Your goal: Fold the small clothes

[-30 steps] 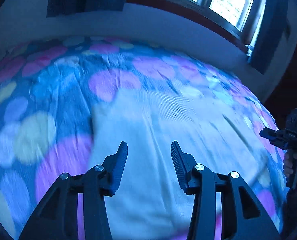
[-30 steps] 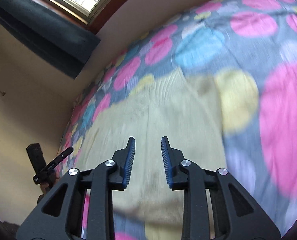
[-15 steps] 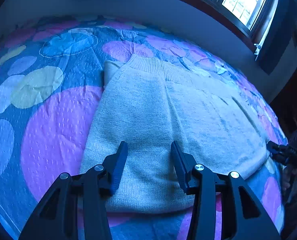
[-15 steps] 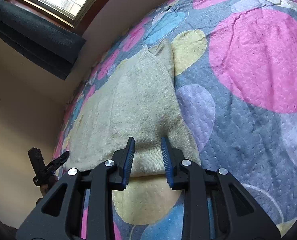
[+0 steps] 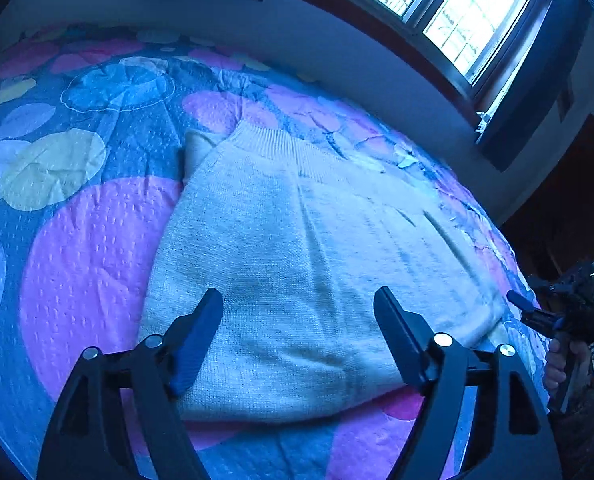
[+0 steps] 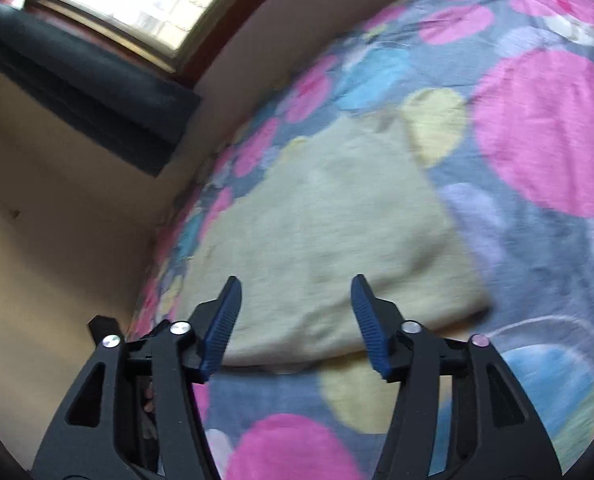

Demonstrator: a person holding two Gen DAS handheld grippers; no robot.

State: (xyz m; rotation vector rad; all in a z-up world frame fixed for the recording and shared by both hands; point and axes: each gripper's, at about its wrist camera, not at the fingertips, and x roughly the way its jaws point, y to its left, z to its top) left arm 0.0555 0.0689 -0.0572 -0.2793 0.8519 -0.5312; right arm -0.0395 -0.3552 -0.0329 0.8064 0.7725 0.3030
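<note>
The left gripper (image 5: pixel 297 300) was opening over the sweater's (image 5: pixel 305 264) near edge, nothing between its jaws. The sweater lay folded on the bed (image 5: pixel 85 248), bare quilt on all sides. The right gripper (image 6: pixel 295 280) was opening too, empty, above the near edge.

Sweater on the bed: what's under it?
The sweater lies flat on the dotted bedspread, which shows all around it. A folded sleeve peeks out at its far left corner. Anything else beneath is covered.
</note>
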